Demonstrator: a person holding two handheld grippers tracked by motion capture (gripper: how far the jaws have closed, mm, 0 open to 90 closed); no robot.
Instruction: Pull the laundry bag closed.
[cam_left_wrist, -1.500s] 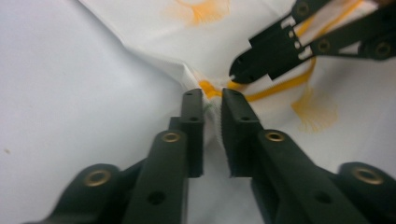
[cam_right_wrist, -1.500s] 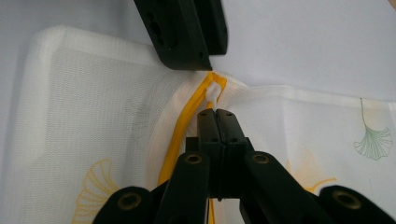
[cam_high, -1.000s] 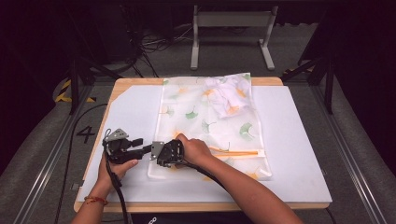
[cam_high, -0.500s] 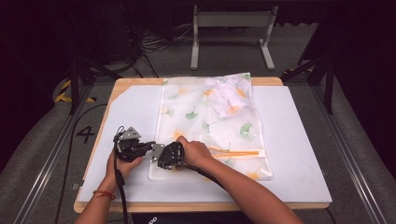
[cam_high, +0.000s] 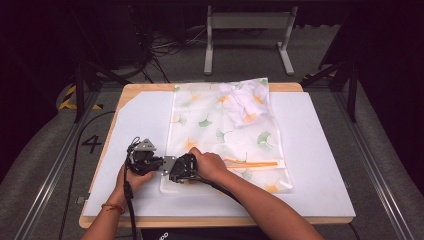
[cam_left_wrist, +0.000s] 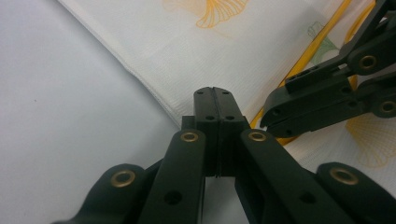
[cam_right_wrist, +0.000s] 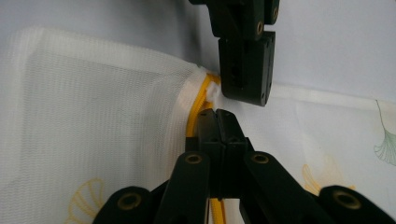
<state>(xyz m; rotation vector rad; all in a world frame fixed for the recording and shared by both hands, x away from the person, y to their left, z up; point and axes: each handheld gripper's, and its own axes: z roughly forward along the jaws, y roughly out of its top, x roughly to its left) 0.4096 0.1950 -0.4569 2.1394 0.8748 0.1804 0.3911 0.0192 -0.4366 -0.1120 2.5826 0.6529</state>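
A wooden table (cam_high: 125, 97) carries a white board (cam_high: 320, 165), and on the board lies a white mesh laundry bag (cam_high: 220, 125) printed with ginkgo leaves, stretching from the far edge toward the person. A crumpled white cloth (cam_high: 245, 102) sits inside the bag at its far end, and a yellow zipper (cam_high: 250, 163) runs across its near end (in the right gripper view the zipper curves up to the bag's corner). At the bag's near left corner the two grippers meet tip to tip. The right gripper (cam_right_wrist: 218, 122) has its jaws pressed together on the yellow zipper. The left gripper (cam_left_wrist: 214, 95) has just closed; its jaws sit flat together at the bag's edge seam, though whether fabric is pinched between them cannot be told.
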